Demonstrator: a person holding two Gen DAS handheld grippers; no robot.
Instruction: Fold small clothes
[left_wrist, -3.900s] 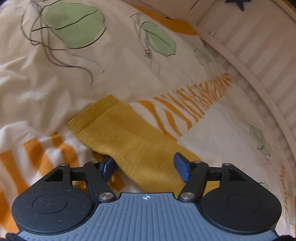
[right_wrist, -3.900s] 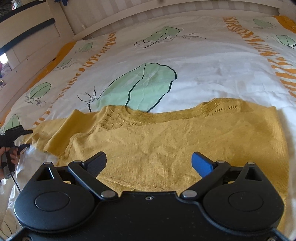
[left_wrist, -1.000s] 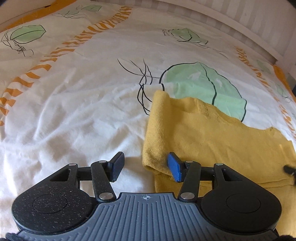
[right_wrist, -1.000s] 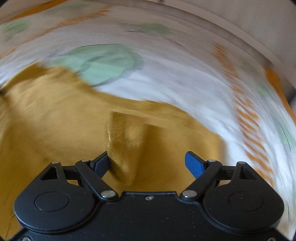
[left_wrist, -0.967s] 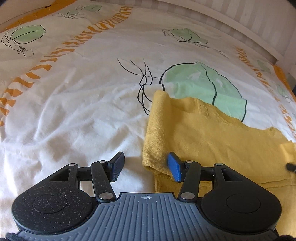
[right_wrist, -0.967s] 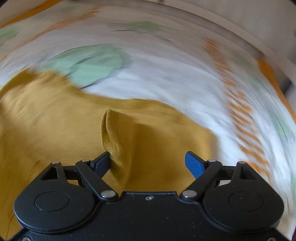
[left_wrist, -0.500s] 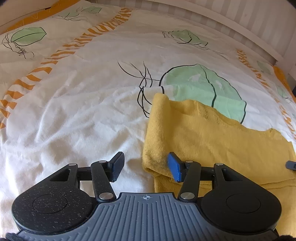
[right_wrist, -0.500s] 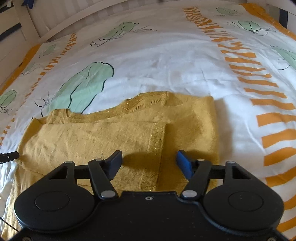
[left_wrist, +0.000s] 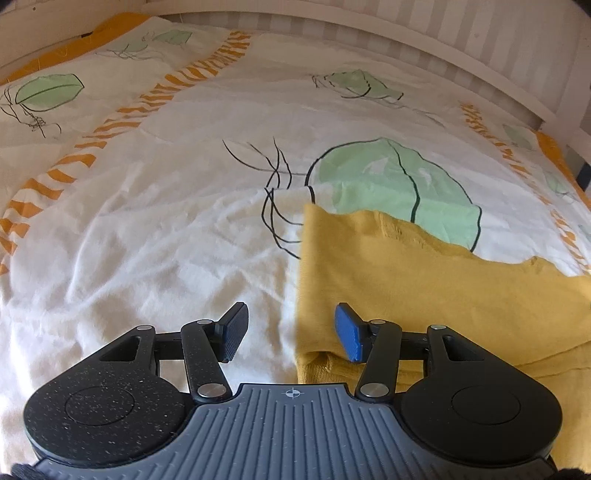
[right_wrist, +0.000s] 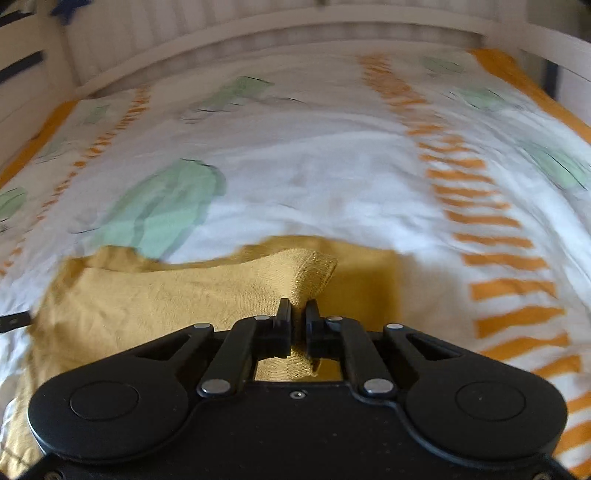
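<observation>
A mustard-yellow knit sweater (left_wrist: 424, 280) lies partly folded on a bed. In the left wrist view my left gripper (left_wrist: 291, 330) is open and empty, straddling the sweater's folded left edge near its lower corner. In the right wrist view my right gripper (right_wrist: 297, 321) is shut on the ribbed cuff (right_wrist: 314, 273) of a sleeve and holds it raised above the sweater body (right_wrist: 166, 306). The left gripper's finger tip (right_wrist: 14, 320) shows at the far left edge of that view.
The bed has a white duvet (left_wrist: 147, 229) printed with green leaves and orange stripes. A white slatted bed frame (left_wrist: 443, 40) runs along the far side, also in the right wrist view (right_wrist: 258, 26).
My right gripper has shut on the sleeve cuff and lifted it; it was open over the sweater half a second ago. The left gripper has stayed open at the left edge.
</observation>
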